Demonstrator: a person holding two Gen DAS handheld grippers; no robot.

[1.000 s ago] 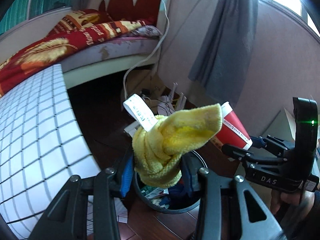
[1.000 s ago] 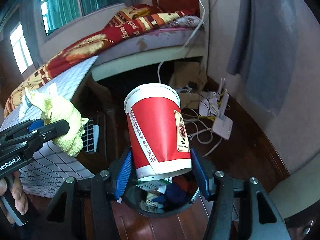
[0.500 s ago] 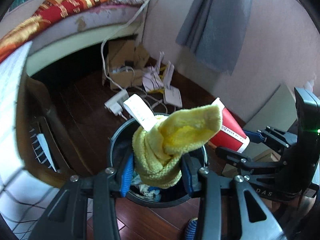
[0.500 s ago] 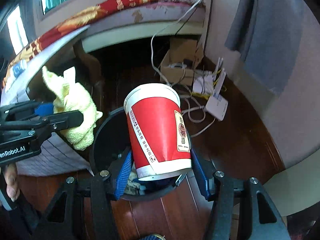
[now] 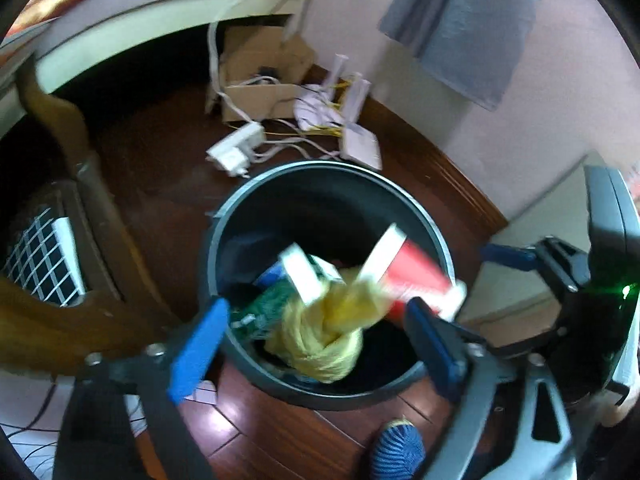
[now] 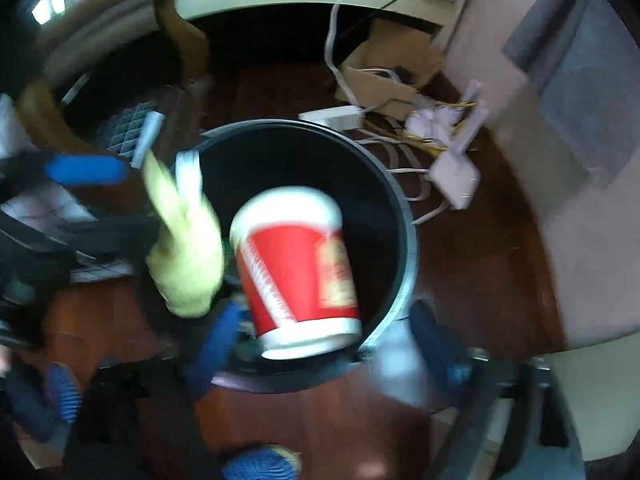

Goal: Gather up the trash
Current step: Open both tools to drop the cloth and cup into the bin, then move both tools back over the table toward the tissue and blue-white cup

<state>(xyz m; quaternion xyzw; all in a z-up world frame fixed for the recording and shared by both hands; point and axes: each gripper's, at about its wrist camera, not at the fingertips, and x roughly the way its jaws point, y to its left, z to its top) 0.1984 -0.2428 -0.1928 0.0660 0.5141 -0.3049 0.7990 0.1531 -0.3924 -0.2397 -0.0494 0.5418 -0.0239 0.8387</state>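
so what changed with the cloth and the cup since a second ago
Both were let go. The left gripper jaws are opening and the yellow cloth drops free between them into the bin. The right gripper jaws are opening too, and the red cup falls in. Both grippers came down closer over the bin. The bin and the floor clutter stayed put.

The floor (image 5: 168,168) is glossy dark wood. A yellow cloth (image 5: 320,340) looks fuzzy; the red cup (image 6: 296,268) is smooth paper. The bin (image 5: 424,216) looks matt dark plastic.

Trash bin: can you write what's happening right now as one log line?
step: drop | left gripper: opening, yellow cloth loose between jaws | right gripper: opening, red cup loose | target: trash bin below both
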